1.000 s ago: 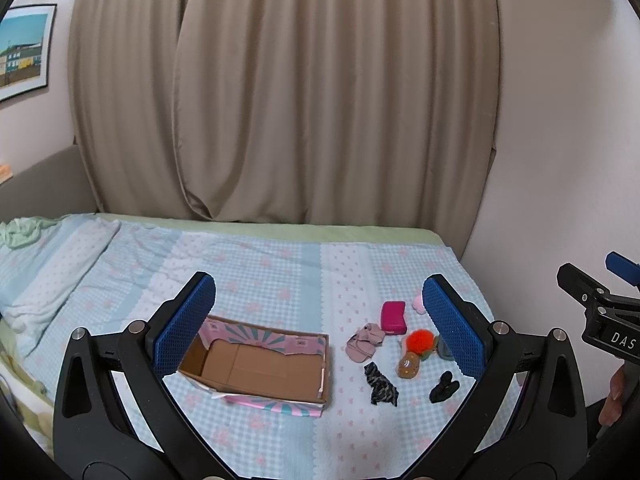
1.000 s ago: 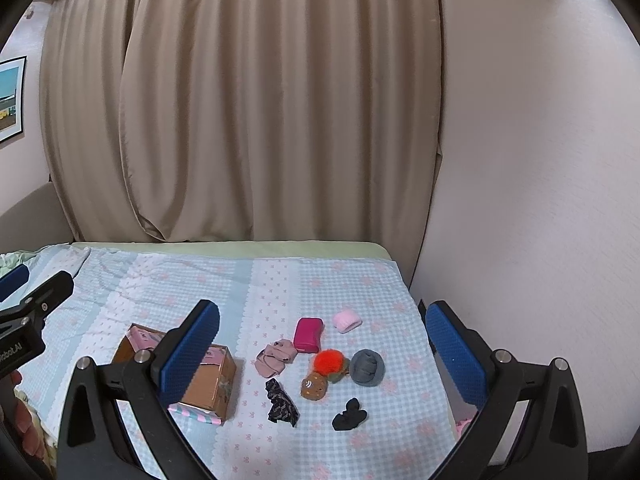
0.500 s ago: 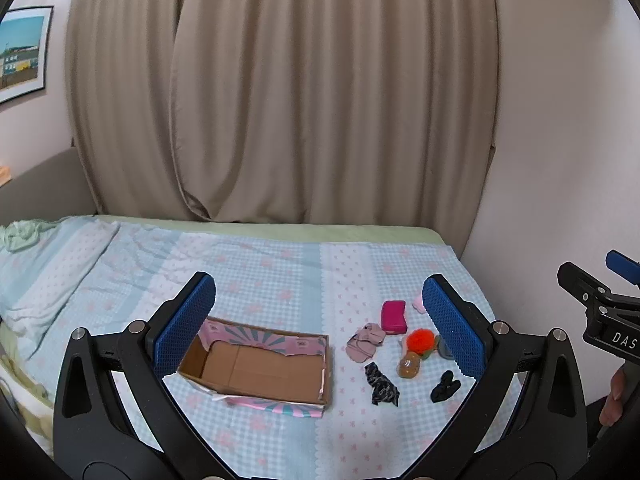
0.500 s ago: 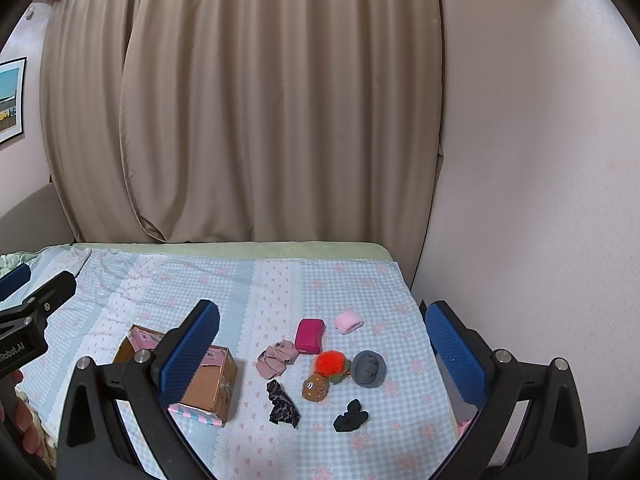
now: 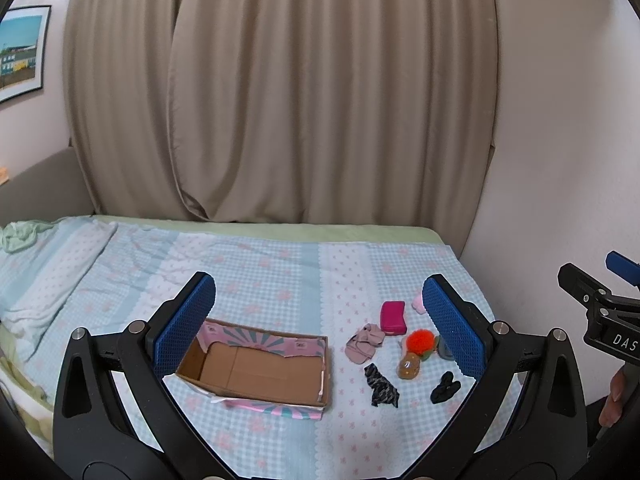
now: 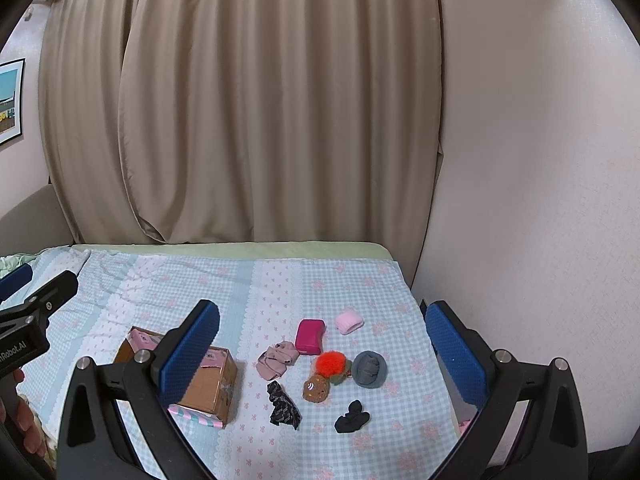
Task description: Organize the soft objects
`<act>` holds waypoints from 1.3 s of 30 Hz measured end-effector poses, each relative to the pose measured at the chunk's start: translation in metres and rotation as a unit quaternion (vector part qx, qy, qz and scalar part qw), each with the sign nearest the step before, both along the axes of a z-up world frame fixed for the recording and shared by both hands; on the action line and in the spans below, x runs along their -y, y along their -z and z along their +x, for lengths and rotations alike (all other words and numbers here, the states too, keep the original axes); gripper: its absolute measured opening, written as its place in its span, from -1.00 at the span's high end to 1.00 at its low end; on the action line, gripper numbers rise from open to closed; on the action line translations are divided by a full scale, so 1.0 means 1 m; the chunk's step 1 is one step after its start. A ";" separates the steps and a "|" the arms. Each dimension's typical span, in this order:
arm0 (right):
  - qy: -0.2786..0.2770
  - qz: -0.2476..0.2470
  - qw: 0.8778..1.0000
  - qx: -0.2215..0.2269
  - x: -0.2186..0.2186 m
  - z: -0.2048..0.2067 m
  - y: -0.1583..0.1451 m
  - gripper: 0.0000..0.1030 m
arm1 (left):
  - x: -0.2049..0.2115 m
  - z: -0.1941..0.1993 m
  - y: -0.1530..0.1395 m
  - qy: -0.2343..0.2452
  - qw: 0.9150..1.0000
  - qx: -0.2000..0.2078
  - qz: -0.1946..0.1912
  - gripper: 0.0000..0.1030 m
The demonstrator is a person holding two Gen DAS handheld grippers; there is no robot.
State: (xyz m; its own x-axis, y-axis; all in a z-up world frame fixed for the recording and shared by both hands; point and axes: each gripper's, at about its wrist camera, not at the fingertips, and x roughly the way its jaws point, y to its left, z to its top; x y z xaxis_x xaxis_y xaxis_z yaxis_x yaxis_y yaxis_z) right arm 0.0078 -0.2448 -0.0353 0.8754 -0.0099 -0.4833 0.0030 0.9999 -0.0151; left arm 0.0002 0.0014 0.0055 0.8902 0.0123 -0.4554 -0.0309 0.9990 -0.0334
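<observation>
An open, empty cardboard box [image 5: 260,372] [image 6: 208,384] lies on the bed. To its right lie several soft things: a magenta pouch [image 6: 310,336], a pink roll [image 6: 349,321], a mauve sock bundle [image 6: 277,360], an orange pom-pom [image 6: 330,362], a grey sock ball [image 6: 370,368], a brown plush [image 6: 316,389], a patterned black cloth [image 6: 283,404] and a black scrunchie [image 6: 352,422]. My left gripper [image 5: 320,324] and right gripper [image 6: 322,344] are both open and empty, held well above and short of the bed.
The bed has a light blue checked sheet [image 5: 280,264]. Beige curtains [image 5: 320,100] hang behind it, and a wall [image 6: 540,200] stands close on the right. A crumpled blanket [image 5: 24,236] lies at far left. A framed picture [image 5: 20,52] hangs on the left wall.
Both views have shifted slightly; the objects sit a little lower and closer in frame. Nothing on the bed has moved and both grippers stay open.
</observation>
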 end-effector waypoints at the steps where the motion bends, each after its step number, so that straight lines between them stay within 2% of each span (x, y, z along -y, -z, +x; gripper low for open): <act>1: 0.000 0.000 1.000 0.000 0.000 0.001 0.000 -0.99 | 0.000 0.001 0.000 0.000 1.000 0.000 0.000 -0.99; 10: 0.000 0.000 1.000 0.000 0.000 -0.002 0.002 -0.99 | 0.002 0.005 0.001 0.002 1.000 -0.003 -0.001 -0.99; 28: 0.008 0.006 1.000 -0.014 -0.009 0.015 0.010 -0.99 | -0.008 0.044 0.014 0.015 0.999 -0.033 -0.003 -0.99; 34: 0.022 0.016 0.998 -0.048 -0.006 0.034 0.033 -0.99 | -0.007 0.080 0.036 0.047 0.996 -0.070 0.002 -0.99; 39: 0.043 0.038 0.994 -0.096 0.003 0.058 0.073 -0.99 | 0.009 0.129 0.077 0.098 0.988 -0.123 0.003 -0.99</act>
